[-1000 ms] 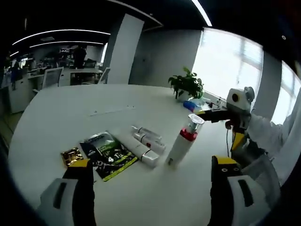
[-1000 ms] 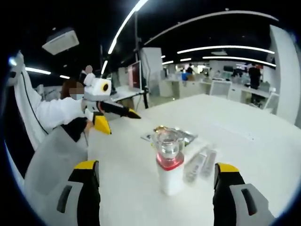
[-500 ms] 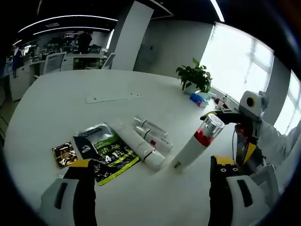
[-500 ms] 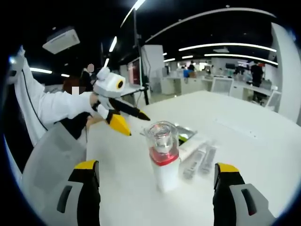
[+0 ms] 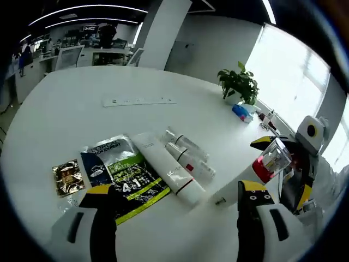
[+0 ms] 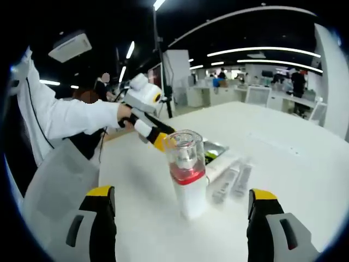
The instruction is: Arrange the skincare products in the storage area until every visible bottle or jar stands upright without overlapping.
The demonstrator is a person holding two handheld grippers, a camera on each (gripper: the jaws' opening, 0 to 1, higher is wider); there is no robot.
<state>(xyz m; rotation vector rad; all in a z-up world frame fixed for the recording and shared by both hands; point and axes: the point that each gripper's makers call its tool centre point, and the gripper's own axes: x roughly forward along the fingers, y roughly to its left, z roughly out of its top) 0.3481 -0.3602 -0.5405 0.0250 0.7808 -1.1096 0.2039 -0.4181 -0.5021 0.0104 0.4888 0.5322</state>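
A white pump bottle (image 6: 188, 180) with a red band and clear cap stands upright on the white table (image 6: 283, 158), a little ahead of my open right gripper (image 6: 181, 192) and in line with the gap between its jaws. The left gripper (image 6: 162, 141) reaches in from the left, its yellow tips right by the cap. In the left gripper view the same bottle (image 5: 248, 183) stands just off the right jaw of my open left gripper (image 5: 176, 188). A white tube (image 5: 163, 166) and two small clear tubes (image 5: 191, 155) lie flat beside a green-black sachet (image 5: 122, 174) and a gold sachet (image 5: 67, 176).
A potted plant (image 5: 240, 87) and a blue item (image 5: 240, 112) stand at the table's far side, with a thin flat strip (image 5: 139, 101) further left. A person in a white coat (image 6: 65, 123) stands at the table's near edge. Office desks lie beyond.
The left gripper has moved in toward the bottle until its tips are at the cap. The bottle and the lying tubes have stayed in place.
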